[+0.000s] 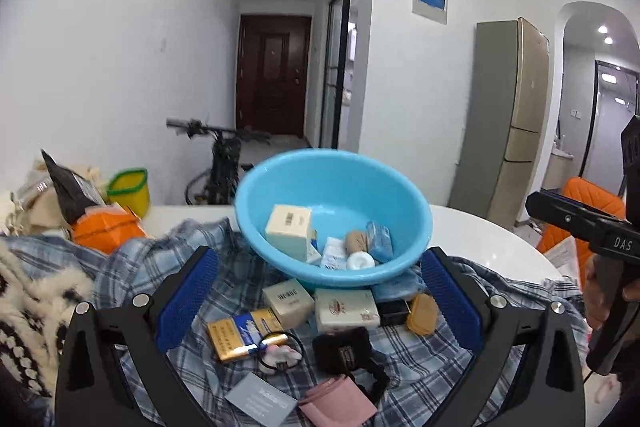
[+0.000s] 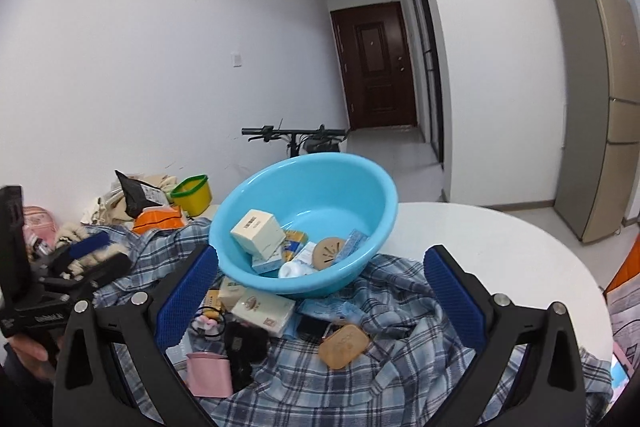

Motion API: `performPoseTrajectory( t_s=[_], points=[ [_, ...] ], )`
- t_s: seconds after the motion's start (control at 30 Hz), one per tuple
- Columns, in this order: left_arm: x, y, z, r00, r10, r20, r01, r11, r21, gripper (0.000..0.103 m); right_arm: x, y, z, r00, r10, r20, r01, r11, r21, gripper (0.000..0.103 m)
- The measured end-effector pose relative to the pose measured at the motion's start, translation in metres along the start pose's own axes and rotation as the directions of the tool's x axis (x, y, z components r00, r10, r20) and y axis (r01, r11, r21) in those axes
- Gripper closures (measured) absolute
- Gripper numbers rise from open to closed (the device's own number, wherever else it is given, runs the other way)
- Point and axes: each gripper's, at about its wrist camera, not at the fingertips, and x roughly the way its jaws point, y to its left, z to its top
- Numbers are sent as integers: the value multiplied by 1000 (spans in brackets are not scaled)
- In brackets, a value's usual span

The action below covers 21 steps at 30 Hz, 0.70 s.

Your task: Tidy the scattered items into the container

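Observation:
A light blue basin (image 1: 340, 183) (image 2: 320, 187) sits on a plaid shirt (image 1: 420, 367) and holds a cream box (image 1: 289, 231), small packets and a white roll. In front of it lie another cream box (image 1: 287, 301), a white box (image 1: 346, 309) (image 2: 264, 311), a gold and blue pack (image 1: 240, 335), a hair tie (image 1: 278, 353), a black item (image 1: 342, 349), a pink pouch (image 1: 338, 403) (image 2: 208, 373) and a tan case (image 1: 422, 313) (image 2: 344, 345). My left gripper (image 1: 320, 259) (image 2: 100, 254) hangs open above these items. My right gripper (image 2: 320, 255) is open and empty near the basin's front.
The white round table (image 1: 480, 227) carries the shirt, a fuzzy garment (image 1: 36, 307), an orange bag (image 1: 104, 227) and a yellow-green tub (image 1: 128, 187). A bicycle (image 1: 224, 163) stands behind, with a fridge (image 1: 508, 115) and an orange chair (image 1: 592, 199) to the right.

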Motion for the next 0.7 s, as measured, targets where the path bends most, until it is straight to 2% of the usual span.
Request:
performPoseTrajectory(
  t_s=[0.1, 0.17, 0.23, 0.33, 0.43, 0.53, 0.7],
  points=[
    [-14, -7, -13, 997, 5, 82, -7, 1000, 26, 0, -11, 7, -16, 996, -41, 85, 46, 997, -55, 0],
    [-25, -16, -27, 990, -8, 143, 0, 999, 54, 0, -18, 12, -28, 990, -32, 137, 47, 993, -111, 0],
    [-30, -25, -40, 986, -5, 166, -9, 997, 82, 0, -23, 17, -43, 983, -40, 182, 67, 987, -148, 0],
    [-29, -30, -54, 986, -19, 163, 6, 997, 83, 0, -28, 23, -62, 975, -36, 220, 74, 983, -167, 0],
    [-21, -28, -66, 990, -10, 142, 2, 998, 57, 0, -26, 31, -75, 979, -28, 200, 70, 976, -205, 0],
    [-12, -25, -74, 995, -3, 95, -1, 999, 35, 0, -24, 24, -82, 981, -42, 191, 71, 986, -149, 0],
    [-11, -23, -82, 995, 19, 103, -23, 999, 36, 0, -25, 14, -89, 977, -62, 206, 82, 992, -91, 0]
  ],
)
